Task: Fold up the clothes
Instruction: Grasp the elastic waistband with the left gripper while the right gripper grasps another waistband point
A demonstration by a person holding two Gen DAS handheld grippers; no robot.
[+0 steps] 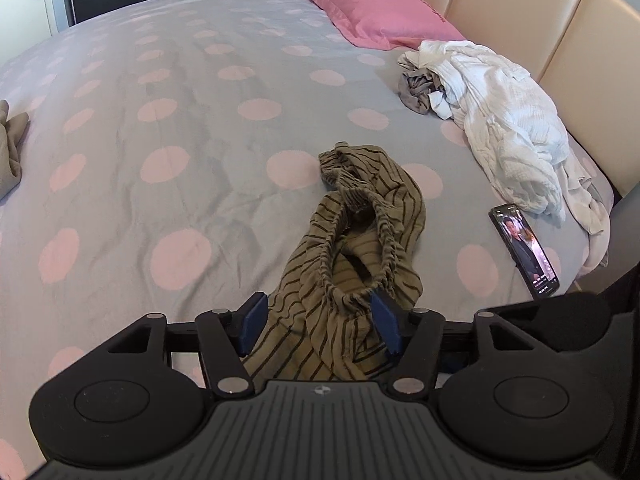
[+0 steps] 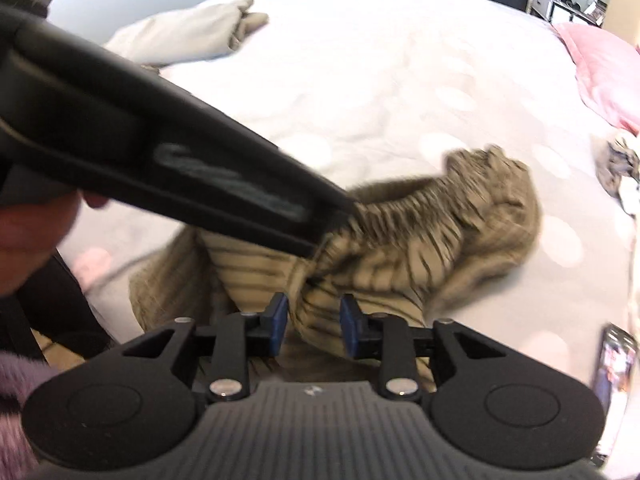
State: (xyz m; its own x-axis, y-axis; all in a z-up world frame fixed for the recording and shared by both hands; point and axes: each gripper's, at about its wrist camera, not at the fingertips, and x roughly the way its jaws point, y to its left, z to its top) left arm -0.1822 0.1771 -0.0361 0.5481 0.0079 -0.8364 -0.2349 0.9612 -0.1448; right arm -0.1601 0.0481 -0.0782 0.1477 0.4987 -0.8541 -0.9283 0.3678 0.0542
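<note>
An olive-brown striped garment (image 1: pixel 360 240) with an elastic waistband lies crumpled on the polka-dot bed cover (image 1: pixel 160 100). My left gripper (image 1: pixel 319 320) stands wide open over its near end. The cloth runs between the blue pads and the right pad touches the waistband. In the right wrist view the same garment (image 2: pixel 460 232) is blurred. My right gripper (image 2: pixel 314 322) is open, with a fold of the cloth lying loose in the gap. The left gripper's black body (image 2: pixel 180 168) crosses that view from the upper left, its tip at the cloth.
A pile of white clothes (image 1: pixel 512 128) and a grey piece (image 1: pixel 416 92) lie by the beige headboard (image 1: pixel 560 20). A lit phone (image 1: pixel 524 252) rests right of the garment. A pink pillow (image 1: pixel 372 8) is far back. A beige garment (image 1: pixel 10 148) lies at the left edge.
</note>
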